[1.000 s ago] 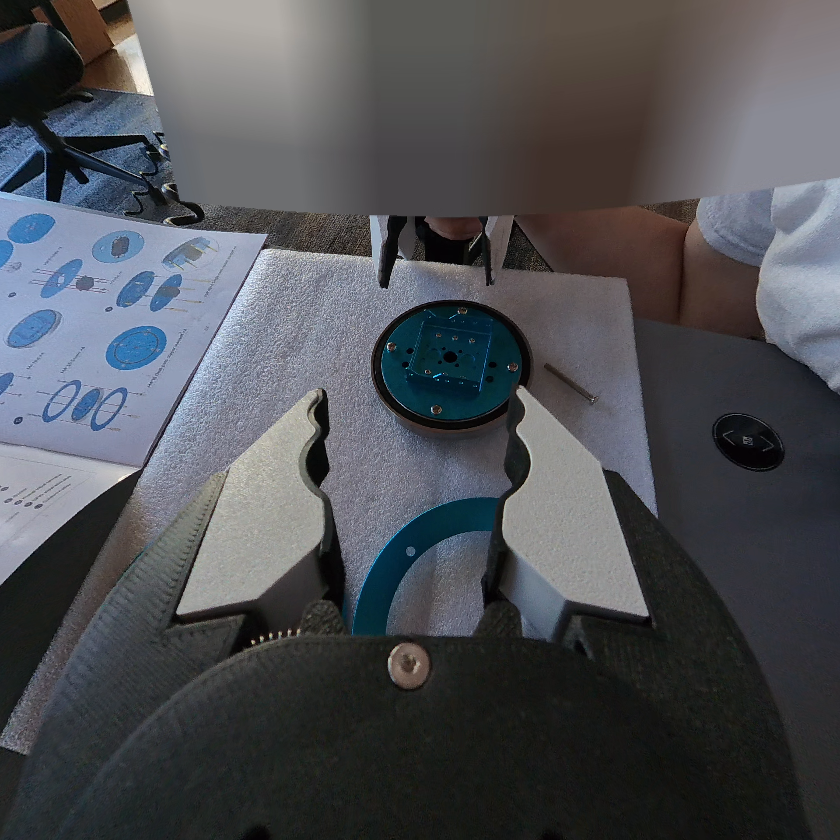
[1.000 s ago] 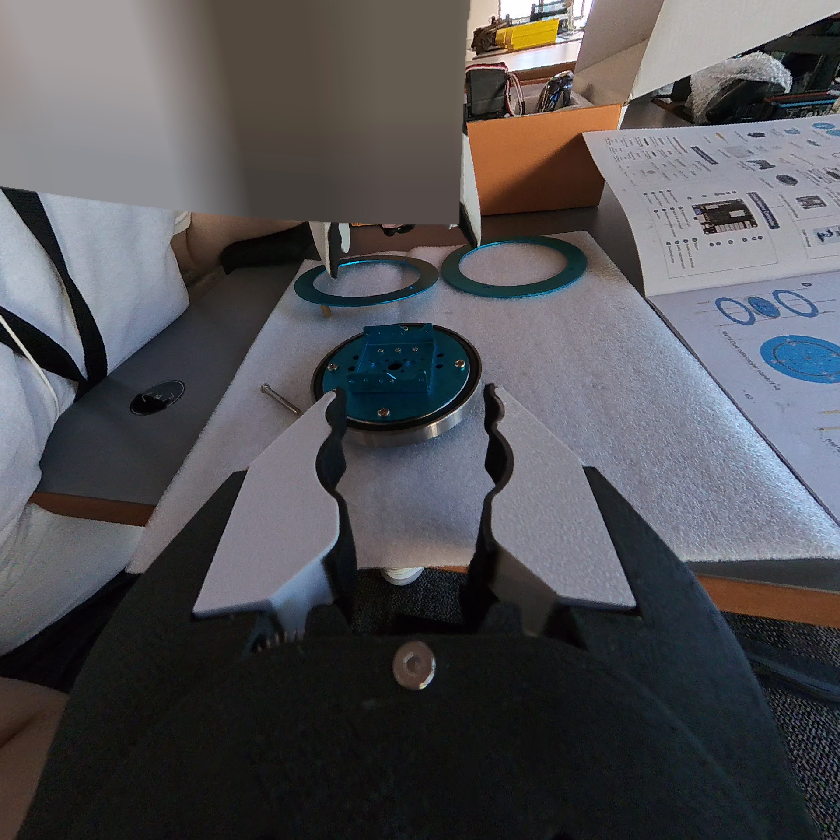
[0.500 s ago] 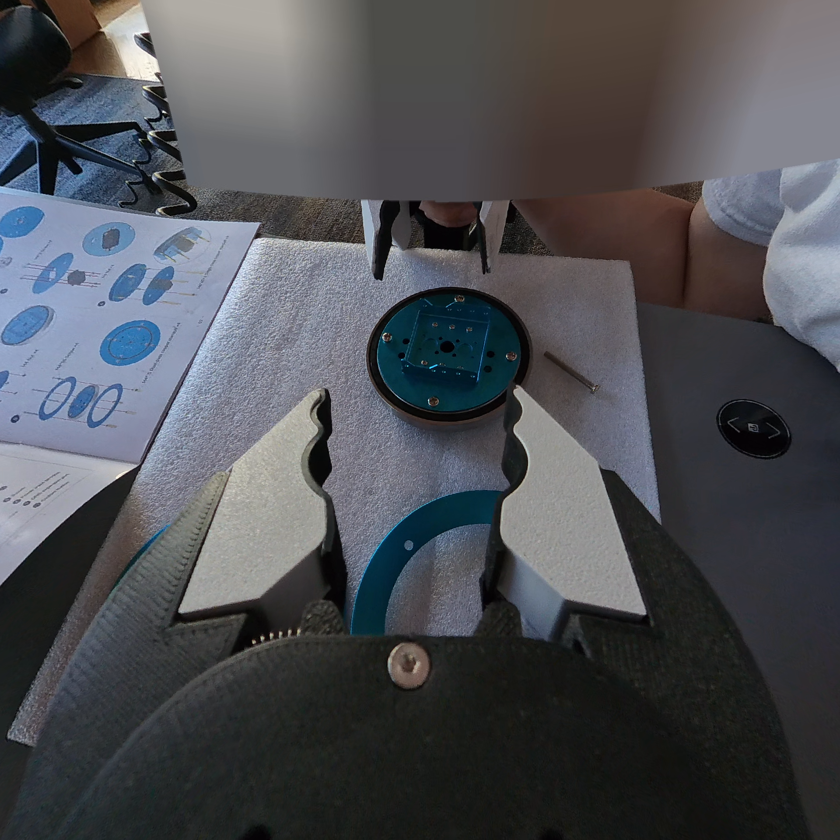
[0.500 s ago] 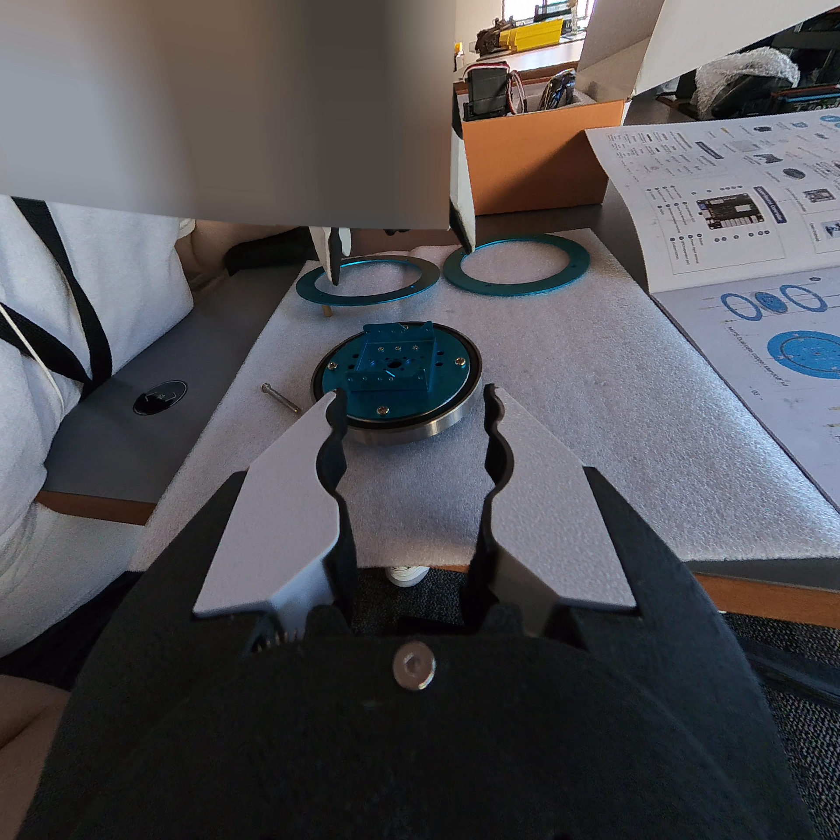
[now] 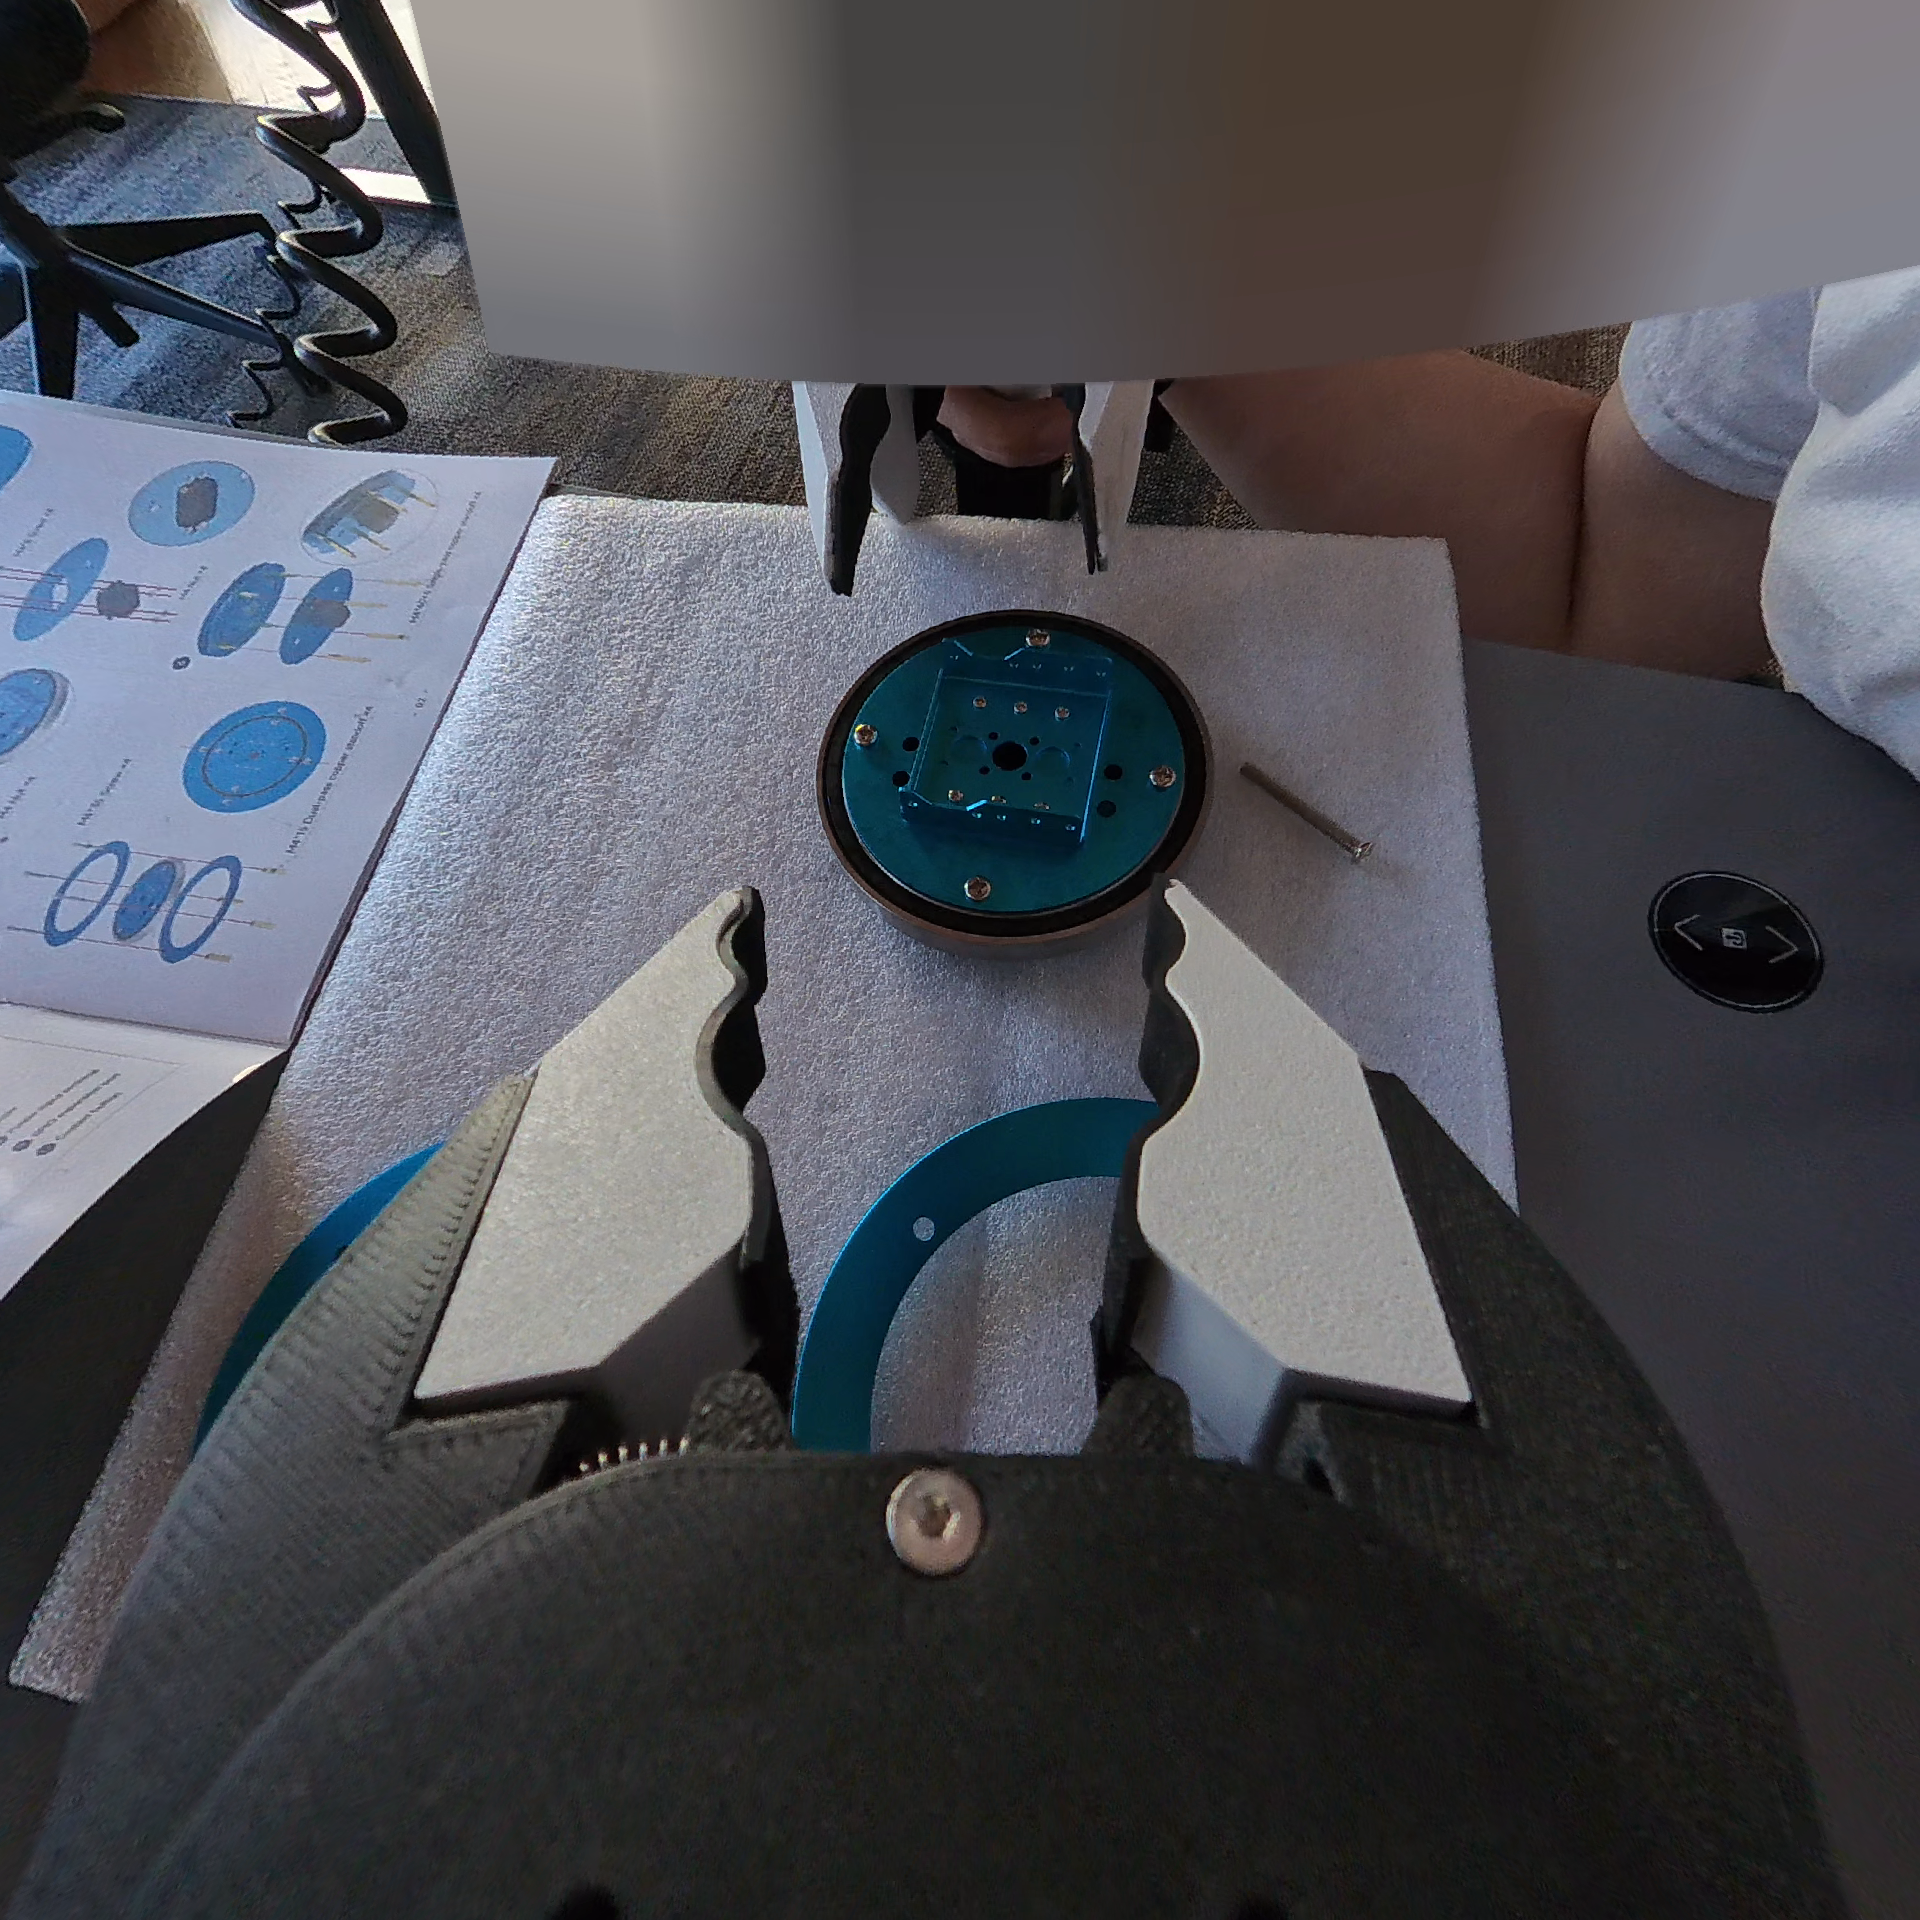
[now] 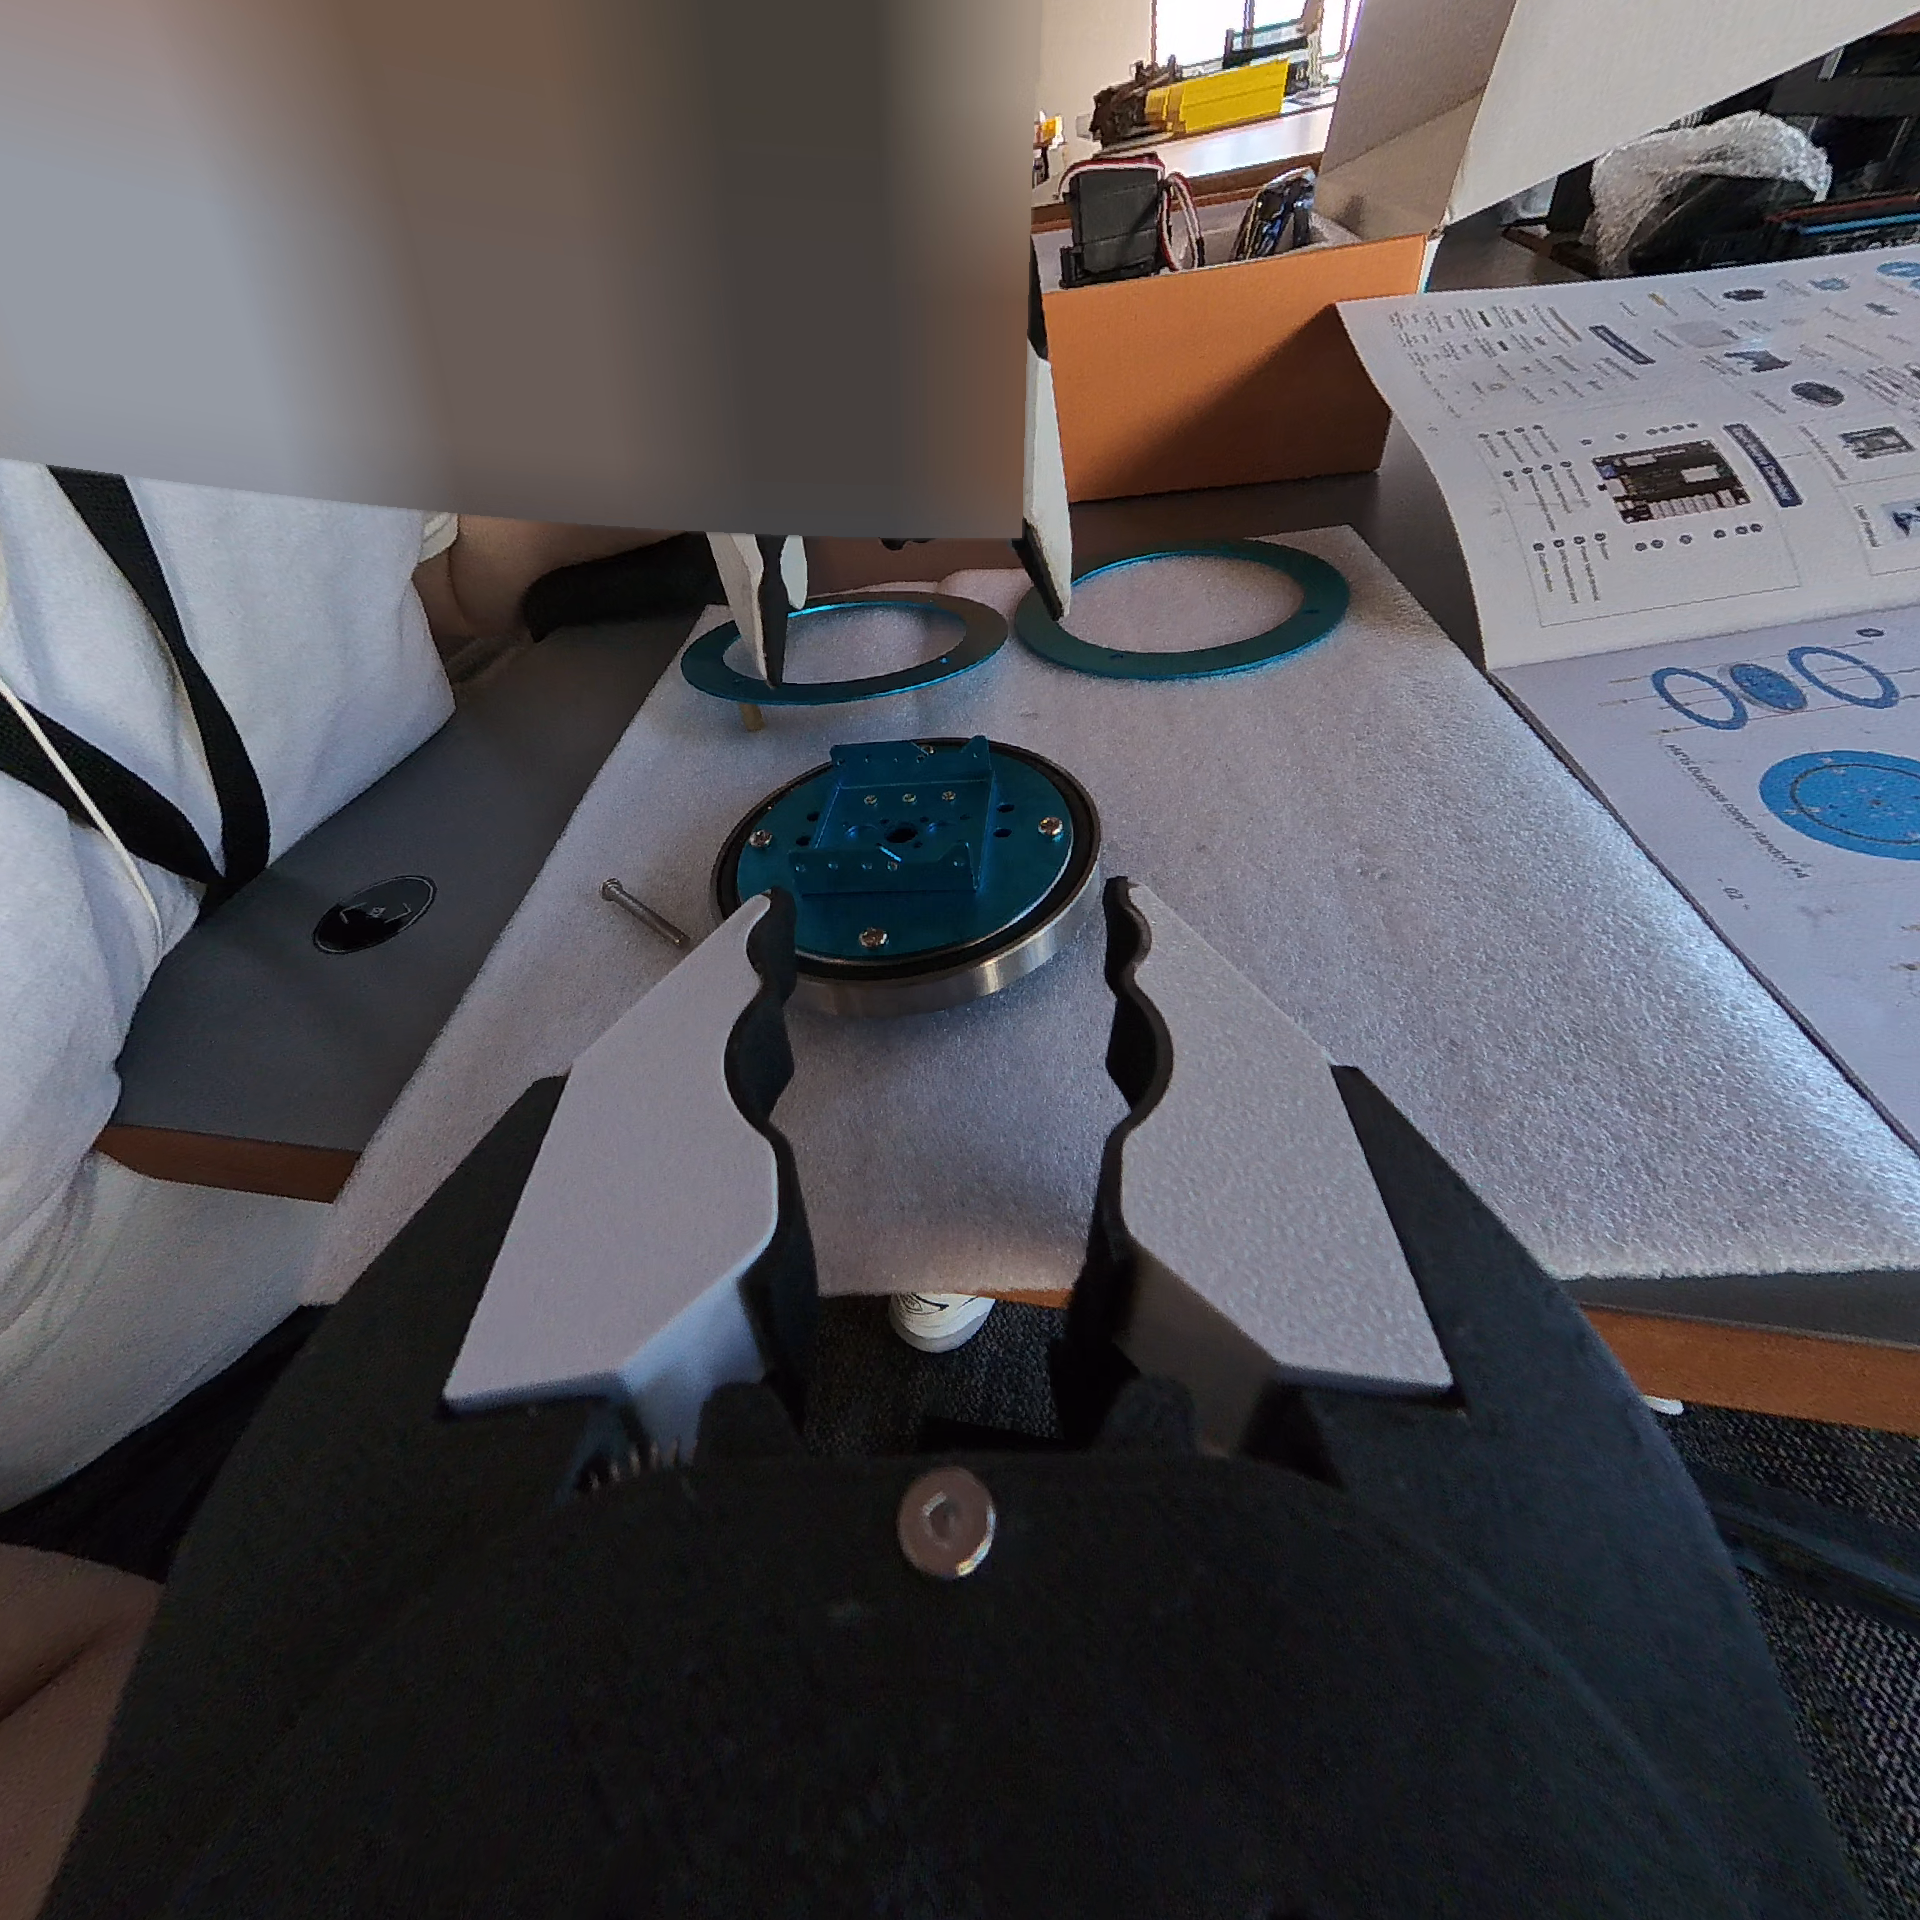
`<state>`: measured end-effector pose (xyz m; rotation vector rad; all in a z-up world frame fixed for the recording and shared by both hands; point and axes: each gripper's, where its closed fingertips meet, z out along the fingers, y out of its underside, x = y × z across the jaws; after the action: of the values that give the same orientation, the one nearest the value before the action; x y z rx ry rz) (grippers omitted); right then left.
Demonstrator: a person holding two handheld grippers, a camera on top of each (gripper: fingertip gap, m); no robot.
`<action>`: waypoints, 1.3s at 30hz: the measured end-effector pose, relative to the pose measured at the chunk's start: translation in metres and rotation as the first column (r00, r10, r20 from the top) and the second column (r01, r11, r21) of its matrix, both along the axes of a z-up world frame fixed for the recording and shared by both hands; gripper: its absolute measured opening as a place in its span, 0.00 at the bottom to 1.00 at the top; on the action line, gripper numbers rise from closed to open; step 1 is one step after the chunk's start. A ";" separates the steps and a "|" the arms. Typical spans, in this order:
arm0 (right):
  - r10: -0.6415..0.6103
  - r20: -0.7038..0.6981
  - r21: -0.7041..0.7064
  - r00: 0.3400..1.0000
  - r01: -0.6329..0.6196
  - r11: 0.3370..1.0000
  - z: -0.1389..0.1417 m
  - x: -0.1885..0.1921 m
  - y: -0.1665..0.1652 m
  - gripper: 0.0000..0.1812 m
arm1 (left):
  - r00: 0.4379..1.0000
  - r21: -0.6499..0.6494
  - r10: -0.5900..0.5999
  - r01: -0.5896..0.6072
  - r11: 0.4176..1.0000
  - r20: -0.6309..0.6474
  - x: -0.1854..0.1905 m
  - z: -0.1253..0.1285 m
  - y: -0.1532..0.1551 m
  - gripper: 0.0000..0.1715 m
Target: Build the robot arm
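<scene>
A round metal disc with a blue plate and a square blue bracket lies on a white foam mat. My left gripper is open and empty, its tips just short of the disc's near rim, above a blue ring. My right gripper is open and empty, its tips at the opposite rim of the disc. Each gripper faces the other across the disc: the right one shows in the left wrist view, and the left one in the right wrist view.
A loose screw lies beside the disc. Two blue rings and a brass standoff lie at the mat's far end. Printed instruction sheets, a cardboard box, a grey device and a person's arm surround the mat. The tips of one gripper are about 9 centimeters away from the tips of the other.
The left gripper has drawn back slightly, so the disc sits a little farther up in its view. The right gripper has barely moved. Both stay open.
</scene>
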<state>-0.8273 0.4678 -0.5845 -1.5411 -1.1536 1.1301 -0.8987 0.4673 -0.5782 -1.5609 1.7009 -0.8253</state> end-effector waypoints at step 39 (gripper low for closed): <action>0.302 0.533 0.161 0.791 -0.445 0.881 0.026 -0.012 -0.014 0.13 | 0.958 -0.433 0.214 -0.277 0.858 -0.189 0.017 -0.006 -0.025 0.09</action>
<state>-0.8389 0.4539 -0.5587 -1.4468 -1.9590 0.7738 -0.8817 0.4424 -0.5839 -2.1453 1.4107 -1.0562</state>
